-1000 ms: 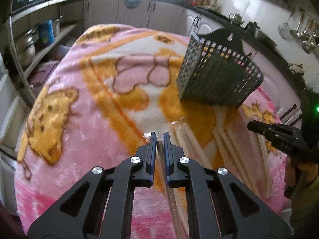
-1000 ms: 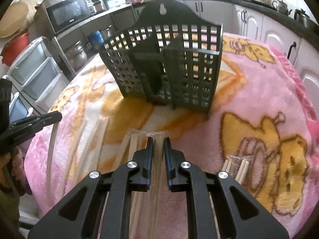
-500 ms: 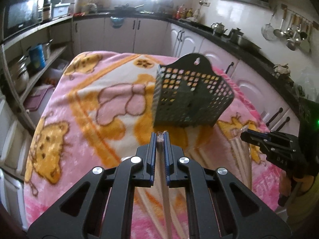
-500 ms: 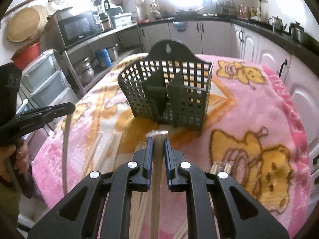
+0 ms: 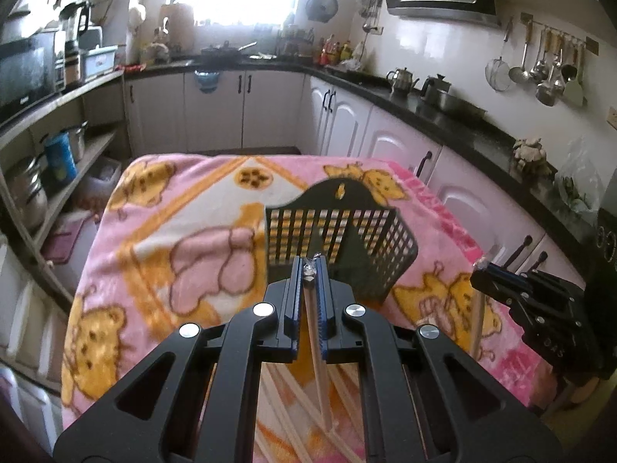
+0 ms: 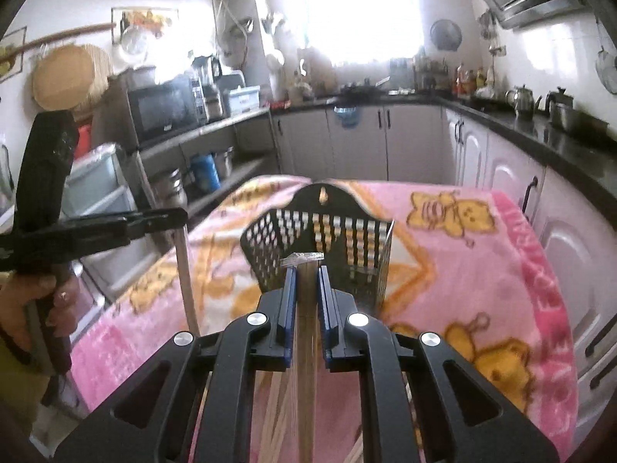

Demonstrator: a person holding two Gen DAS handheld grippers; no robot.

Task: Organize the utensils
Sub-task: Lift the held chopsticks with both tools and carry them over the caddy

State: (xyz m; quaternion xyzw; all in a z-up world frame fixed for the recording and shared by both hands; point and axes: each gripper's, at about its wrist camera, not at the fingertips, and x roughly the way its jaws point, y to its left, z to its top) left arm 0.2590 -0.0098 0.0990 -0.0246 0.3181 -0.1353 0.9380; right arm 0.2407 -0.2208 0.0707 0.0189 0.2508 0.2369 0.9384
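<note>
- left gripper (image 5: pixel 309 270) pinching wrapped chopsticks (image 5: pixel 317 347) by the top end; right gripper (image 6: pixel 304 270) pinching another pair (image 6: pixel 305 366)
- both dangle long, could swing or slip in the wrap
- caddy (image 5: pixel 339 247) ahead on blanket (image 5: pixel 185 208): light, tips catching its rim could tip it

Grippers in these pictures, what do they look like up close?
Both are black plastic. The left gripper and the right gripper each have two long fingers with blue ribbed pads, triangle-shaped cut-outs and shiny round silver screws. Seen from the side, the right one carries pale stamped letters too small to read. The person's hand wraps a black handle; something yellowish-green is worn below it.
</note>
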